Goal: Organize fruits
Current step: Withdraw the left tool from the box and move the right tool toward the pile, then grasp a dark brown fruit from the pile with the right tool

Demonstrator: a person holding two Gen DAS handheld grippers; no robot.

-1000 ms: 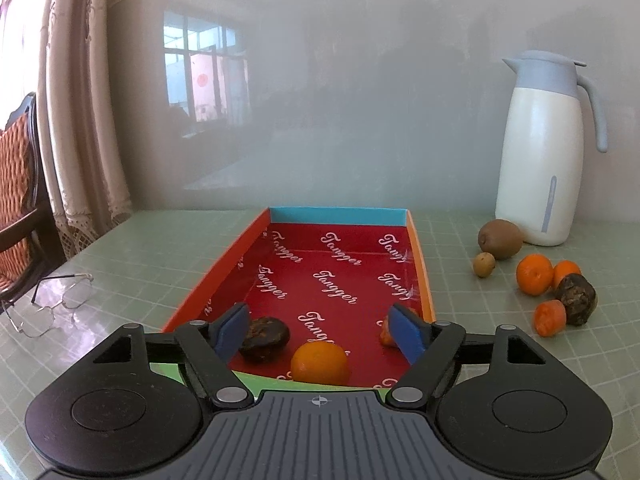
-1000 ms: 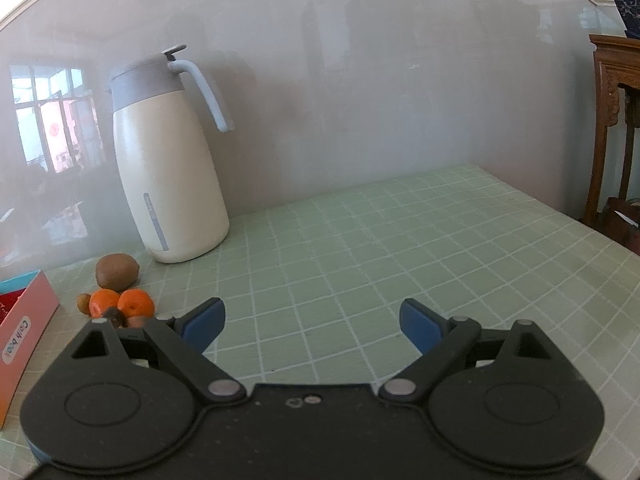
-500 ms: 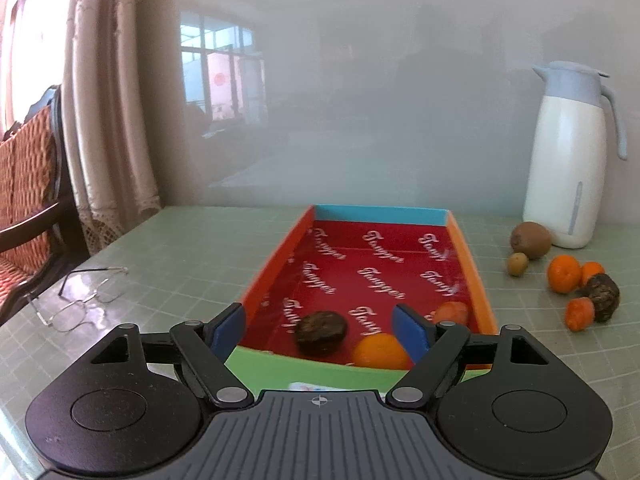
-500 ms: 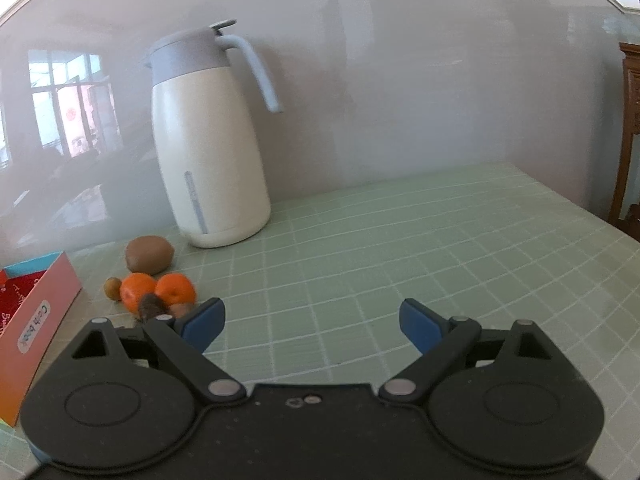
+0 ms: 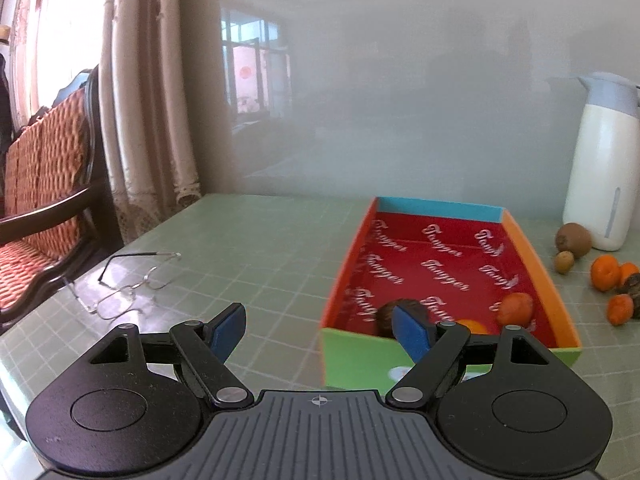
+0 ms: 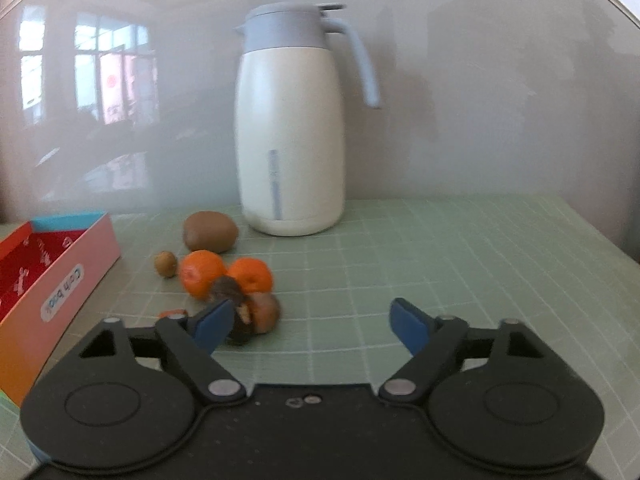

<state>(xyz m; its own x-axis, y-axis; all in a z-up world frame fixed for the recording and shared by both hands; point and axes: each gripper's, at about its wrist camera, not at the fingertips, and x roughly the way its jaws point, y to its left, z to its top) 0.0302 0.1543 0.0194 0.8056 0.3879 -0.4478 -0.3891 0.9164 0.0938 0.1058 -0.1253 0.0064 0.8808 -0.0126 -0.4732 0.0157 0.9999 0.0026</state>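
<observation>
Both tongs gape empty: left gripper hangs at the near left corner of the shallow red-lined cardboard box, which holds a dark wrinkled fruit and two orange fruits near its front wall. Right gripper faces the loose pile just right of the box: dark brown fruit beside its left finger, two tangerines behind, small brown nut-like fruit, kiwi, then white thermos jug farthest. Judged step: approach for the next pick. Next move needs a leftward shift to centre the dark fruit between the fingers, then closing.
</observation>
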